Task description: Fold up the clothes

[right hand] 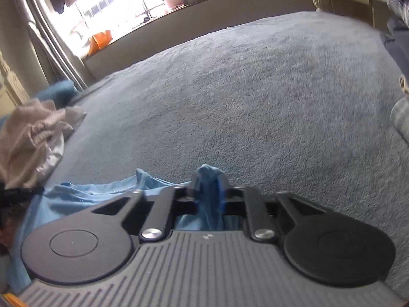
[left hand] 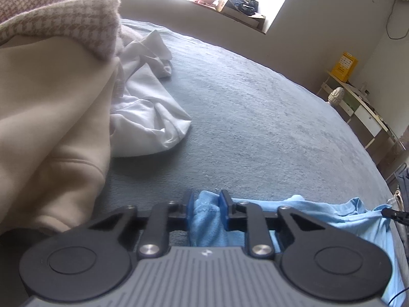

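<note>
- The left hand-held gripper (left hand: 206, 206) has its blue pads pressed together on a bunched fold of the light blue garment (left hand: 332, 217); the right hand-held gripper (right hand: 209, 190) is pinched on another bunch of the same cloth.
- The garment stretches between the two hand-held grippers and hangs below them, just above the near edge of the bed (left hand: 255, 107).
- Risk: each grip holds only a small gathered tuft, so a sharp tug or shake could likely pull the cloth out of one side and let it drop in a heap.
- Risk: if the two grips are not on matching corners, the cloth would probably come down skewed and crease unevenly.
- Risk: to the left of the left hand-held gripper, the beige garment (left hand: 51, 102) lies close enough to snag or be dragged.
- Count: two hand-held grippers, one blue garment held.
- Farther ahead and left: one white garment (left hand: 148, 107) and one houndstooth piece (left hand: 64, 23), both crumpled.
</note>
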{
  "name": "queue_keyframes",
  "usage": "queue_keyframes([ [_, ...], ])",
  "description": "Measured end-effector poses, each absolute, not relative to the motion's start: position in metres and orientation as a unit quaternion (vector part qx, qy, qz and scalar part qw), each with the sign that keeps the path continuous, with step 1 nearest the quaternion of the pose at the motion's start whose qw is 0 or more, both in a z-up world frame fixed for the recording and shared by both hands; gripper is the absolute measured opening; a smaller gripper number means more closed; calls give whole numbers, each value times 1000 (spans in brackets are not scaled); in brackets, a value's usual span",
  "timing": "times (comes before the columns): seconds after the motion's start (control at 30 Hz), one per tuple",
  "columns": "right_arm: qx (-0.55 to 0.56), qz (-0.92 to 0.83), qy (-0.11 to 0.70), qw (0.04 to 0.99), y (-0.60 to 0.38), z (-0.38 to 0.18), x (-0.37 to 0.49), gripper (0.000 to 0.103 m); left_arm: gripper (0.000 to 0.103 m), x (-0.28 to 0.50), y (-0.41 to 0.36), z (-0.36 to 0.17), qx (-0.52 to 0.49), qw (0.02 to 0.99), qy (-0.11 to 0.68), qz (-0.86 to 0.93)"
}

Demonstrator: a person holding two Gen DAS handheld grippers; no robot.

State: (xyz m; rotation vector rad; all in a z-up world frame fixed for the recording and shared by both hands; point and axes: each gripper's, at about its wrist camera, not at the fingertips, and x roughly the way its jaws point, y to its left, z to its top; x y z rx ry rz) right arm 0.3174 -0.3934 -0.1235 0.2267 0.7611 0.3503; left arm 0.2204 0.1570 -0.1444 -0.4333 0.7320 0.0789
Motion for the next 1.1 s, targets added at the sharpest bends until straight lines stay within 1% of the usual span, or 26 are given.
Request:
queue_keyframes([
  [0.2,104,157,326,926,-392,-112,309,3,8,215,144,-138,-174,925,334,52],
  [0.5,114,134,258,950,-396,-91,300,2,7,208,141,-116,-159,939,299,64],
  [0.6,115,136,250,952,-394,-87,309,2,7,213,143,-114,-157,939,297,71],
  [0.7,123,127,260,949,-389,-96,325,2,8,220,144,-126,-147,934,314,85],
  [0.73,125,120,271,947,-387,-103,331,2,9,223,145,-133,-145,930,326,86],
  [0.77,127,112,286,943,-385,-112,338,5,13,226,146,-140,-144,926,339,85],
  [0.8,134,103,308,936,-385,-121,345,6,17,227,148,-145,-151,923,344,87],
  [0.83,144,91,332,928,-385,-129,351,6,17,226,150,-149,-159,920,347,89],
  [0.87,154,84,338,925,-390,-130,349,8,20,224,151,-148,-162,920,345,90],
  [0.9,164,79,335,925,-397,-127,344,9,34,222,152,-146,-163,921,342,91],
  [0.93,174,74,331,924,-404,-124,338,10,43,221,153,-144,-161,922,339,92],
  [0.97,184,69,328,924,-411,-121,333,16,55,219,153,-141,-157,924,337,92],
  [1.0,194,64,325,924,-418,-118,327,24,56,217,154,-138,-153,925,336,91],
  [1.1,224,50,314,921,-438,-109,311,26,60,210,155,-128,-152,924,339,86],
])
